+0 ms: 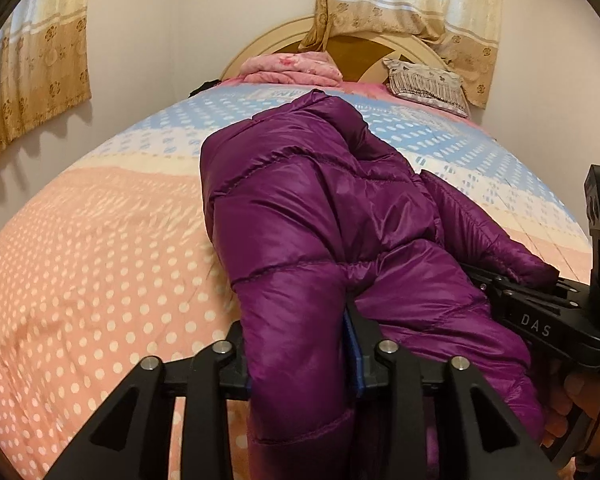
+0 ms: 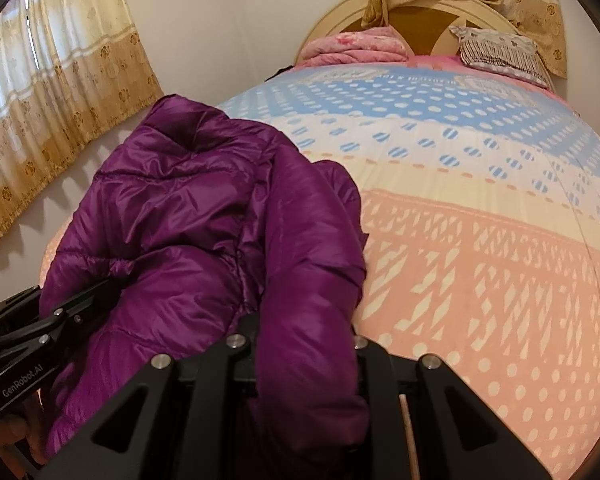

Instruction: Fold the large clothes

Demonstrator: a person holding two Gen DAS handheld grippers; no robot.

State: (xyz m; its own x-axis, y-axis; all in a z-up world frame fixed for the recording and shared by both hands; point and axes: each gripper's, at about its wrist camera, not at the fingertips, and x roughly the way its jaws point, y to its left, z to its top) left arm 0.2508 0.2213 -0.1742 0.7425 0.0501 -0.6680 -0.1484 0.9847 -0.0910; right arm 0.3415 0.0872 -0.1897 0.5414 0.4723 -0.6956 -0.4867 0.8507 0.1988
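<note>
A purple puffer jacket [image 1: 300, 208] lies bunched on the peach end of a polka-dot bedspread [image 1: 100, 264], its far part reaching toward the blue band that runs up to the headboard [image 1: 364, 46]. The left gripper [image 1: 300, 356] has its jaws closed on a thick fold of the jacket's near edge, the shiny quilted fabric bulging up between the two black fingers. The right gripper [image 2: 306, 344] likewise clamps a fold of the jacket, with fabric draping over and hiding its fingertips. In the left wrist view the right gripper sits just beside the jacket on its right, a hand [image 1: 580, 404] wrapped around its handle. Near the headboard, a folded pink blanket [image 1: 292, 66] rests to the left and a striped fringed pillow [image 1: 428, 84] to the right. Beige floral curtains [image 2: 60, 92] hang on the wall left of the bed.
</note>
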